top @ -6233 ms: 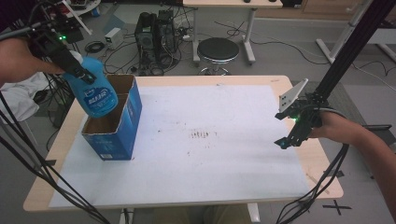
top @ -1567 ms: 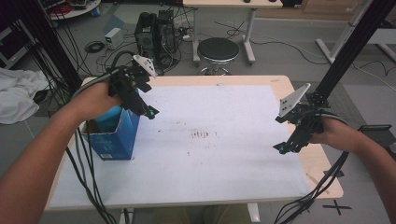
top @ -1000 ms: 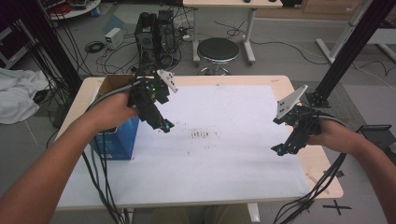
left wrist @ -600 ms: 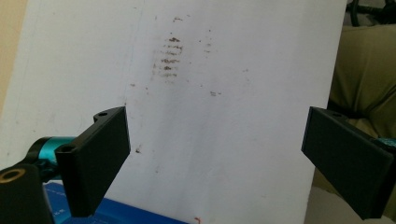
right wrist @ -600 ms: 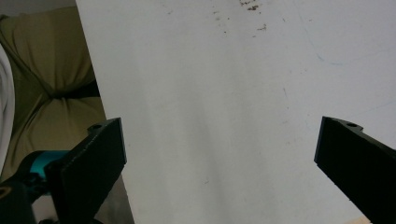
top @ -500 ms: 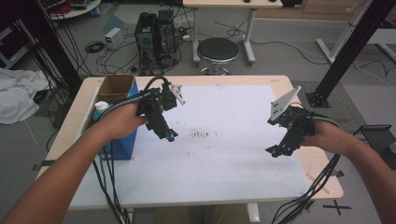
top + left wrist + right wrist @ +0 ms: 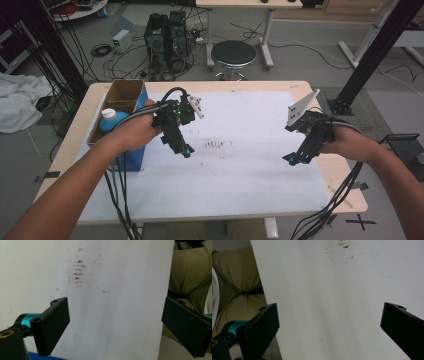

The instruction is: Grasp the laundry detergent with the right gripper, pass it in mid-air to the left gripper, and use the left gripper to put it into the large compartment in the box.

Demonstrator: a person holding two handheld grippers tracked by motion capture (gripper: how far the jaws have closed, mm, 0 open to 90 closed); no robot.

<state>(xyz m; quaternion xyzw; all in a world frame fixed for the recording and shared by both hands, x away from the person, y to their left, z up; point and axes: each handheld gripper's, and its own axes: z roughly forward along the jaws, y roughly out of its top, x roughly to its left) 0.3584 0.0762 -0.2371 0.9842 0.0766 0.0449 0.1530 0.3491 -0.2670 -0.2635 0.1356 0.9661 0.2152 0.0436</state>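
High view: the left gripper (image 7: 186, 150) hangs with flat black jaws spread and empty over the matte white sheet (image 7: 235, 175), just right of the blue cardboard box (image 7: 131, 159). A blue plastic bottle (image 7: 111, 120) with a round white cap stands inside the box. The right gripper (image 7: 292, 159) is spread too, holding nothing.
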